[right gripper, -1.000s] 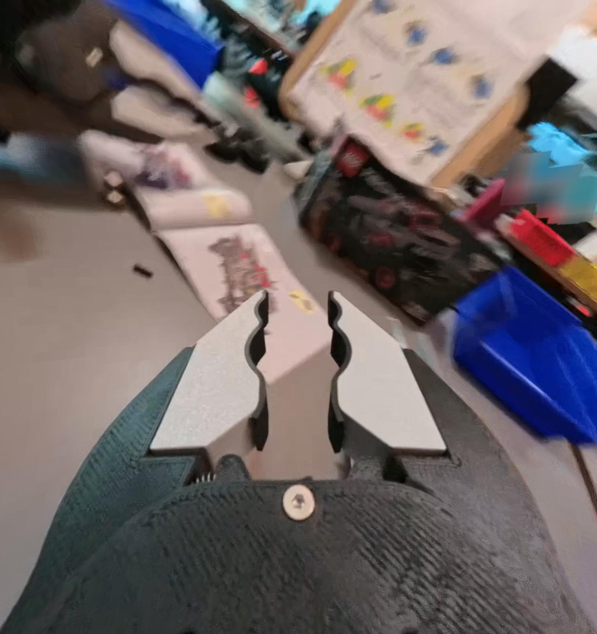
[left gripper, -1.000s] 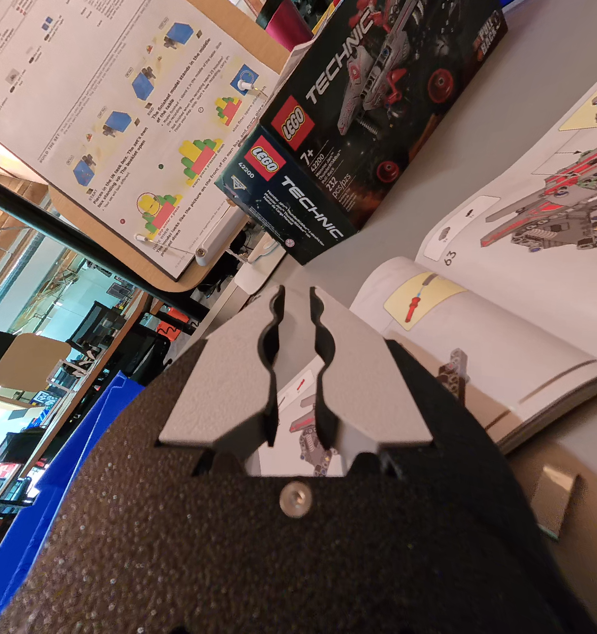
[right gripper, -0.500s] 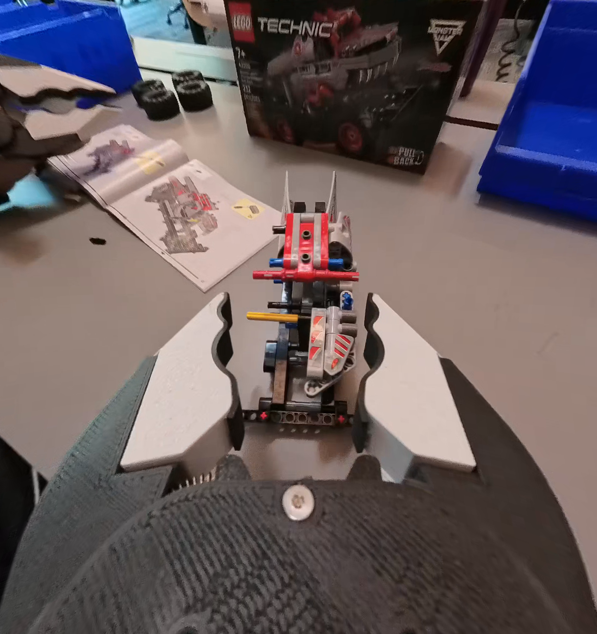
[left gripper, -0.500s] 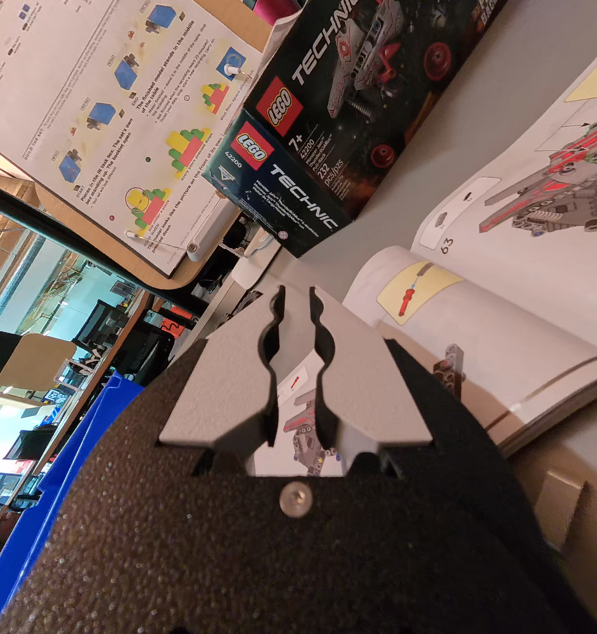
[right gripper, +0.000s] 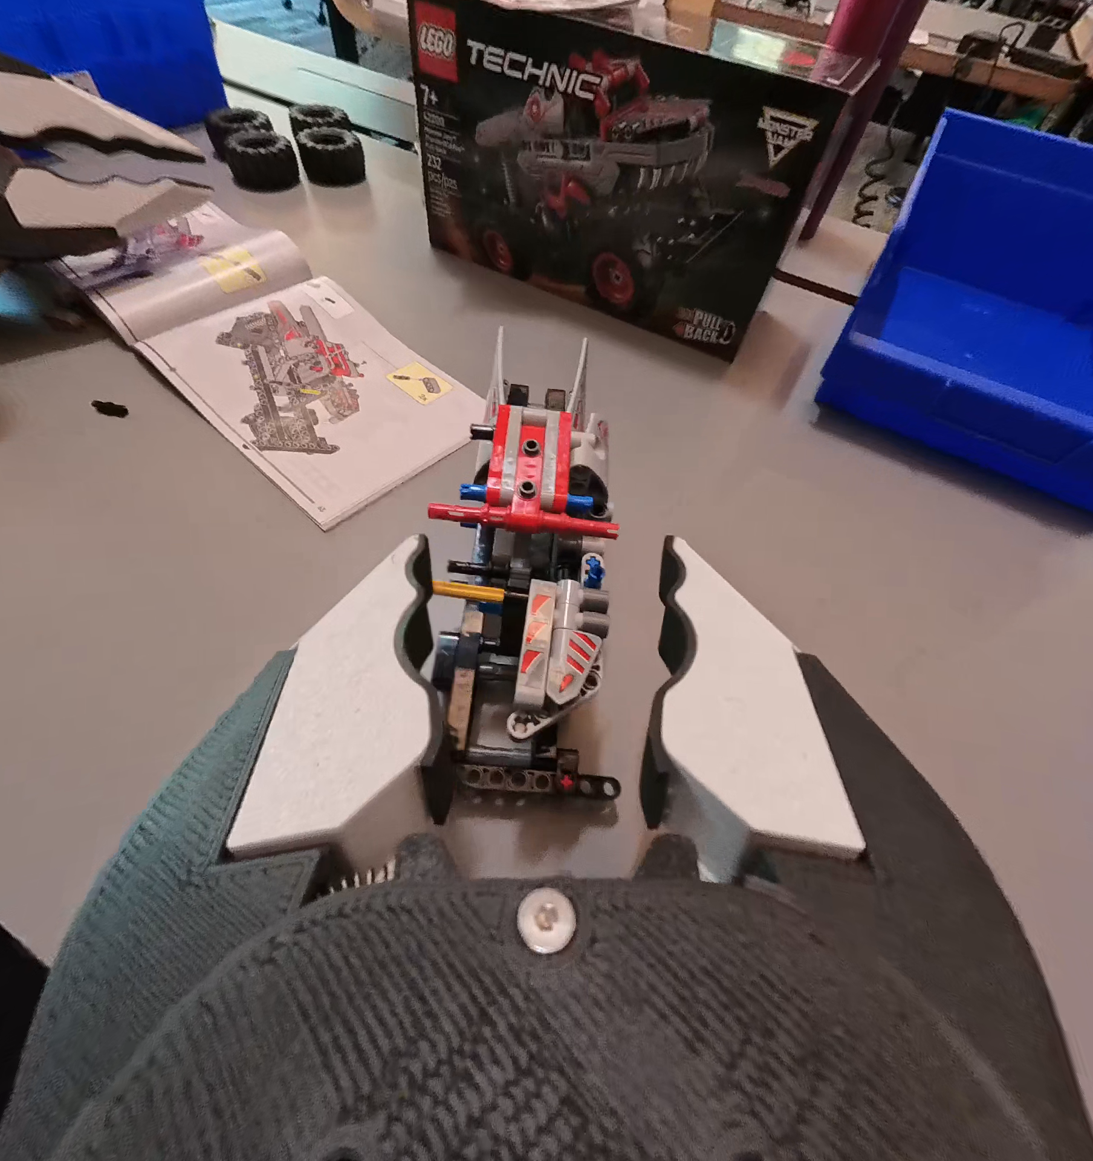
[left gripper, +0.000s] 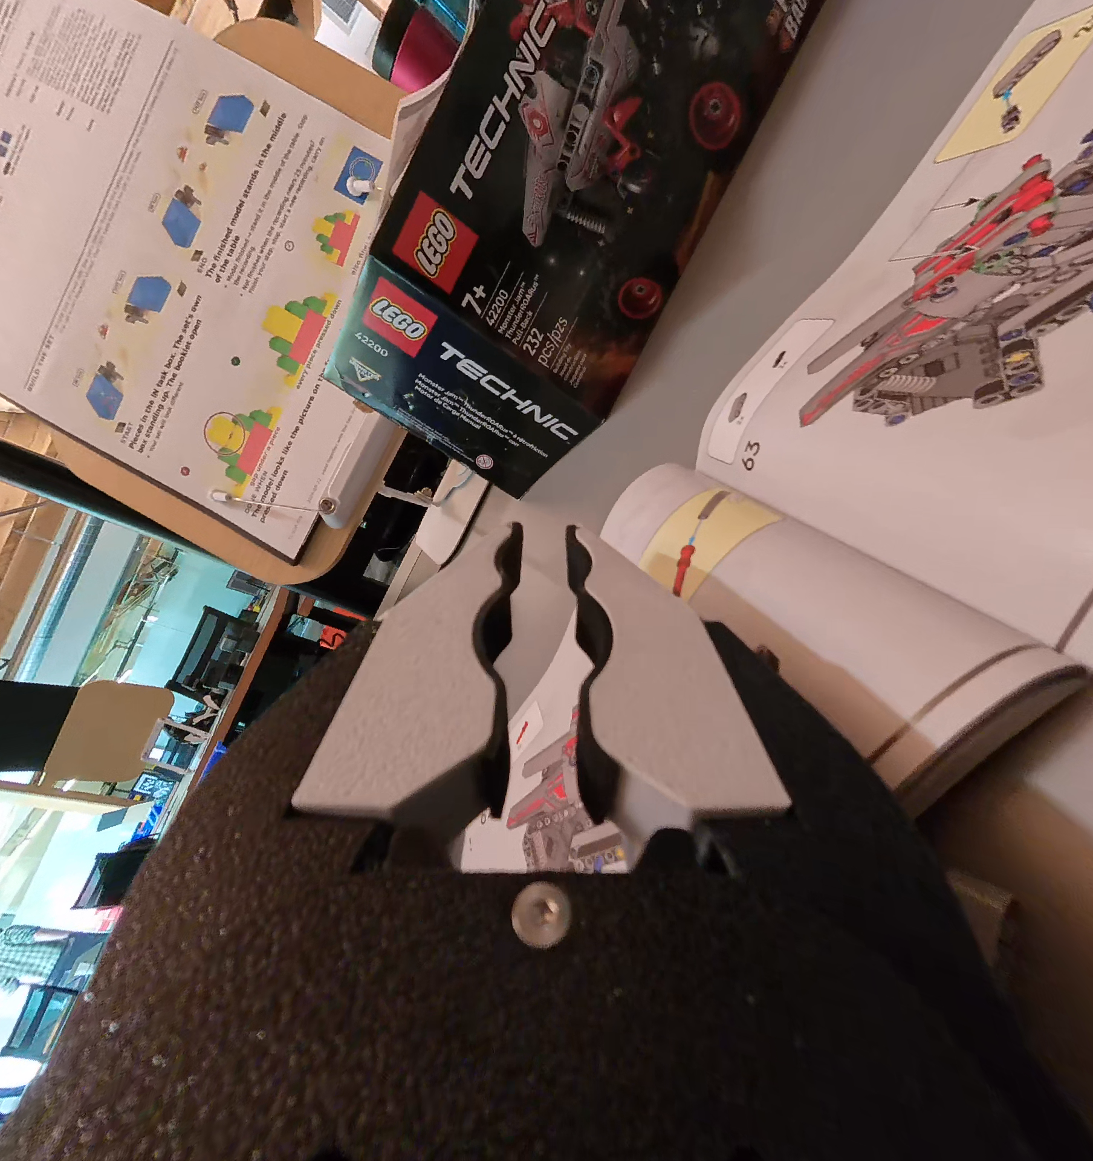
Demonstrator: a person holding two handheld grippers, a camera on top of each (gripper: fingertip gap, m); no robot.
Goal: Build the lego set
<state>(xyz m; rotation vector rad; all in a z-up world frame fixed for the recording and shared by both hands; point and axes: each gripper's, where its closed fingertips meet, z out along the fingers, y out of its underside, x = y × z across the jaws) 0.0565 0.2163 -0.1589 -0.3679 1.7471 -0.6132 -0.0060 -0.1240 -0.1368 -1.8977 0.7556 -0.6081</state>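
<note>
Fingers (right gripper: 368,678) of the right gripper (right gripper: 544,666) stand spread wide on either side of the partly built lego model (right gripper: 531,590), gripping nothing; the model rests on the grey tabletop (right gripper: 814,565), its left flank just beside the left finger. Left gripper (left gripper: 543,628) fingers sit nearly closed with a narrow gap, empty, above the open instruction booklet (left gripper: 908,440). Set box (right gripper: 613,163), four black tyres (right gripper: 293,144) and blue bin (right gripper: 996,314) stand beyond.

The right gripper (right gripper: 544,553) stands wide apart around the half-built grey and red toy truck (right gripper: 531,597), with bare grey table (right gripper: 877,628) on both sides. Ahead stands the black cardboard box (right gripper: 625,176); ahead right, the blue plastic bin (right gripper: 996,327). Ahead left lies the open paper booklet (right gripper: 293,377), with four black rubber tyres (right gripper: 293,147) behind it.
</note>
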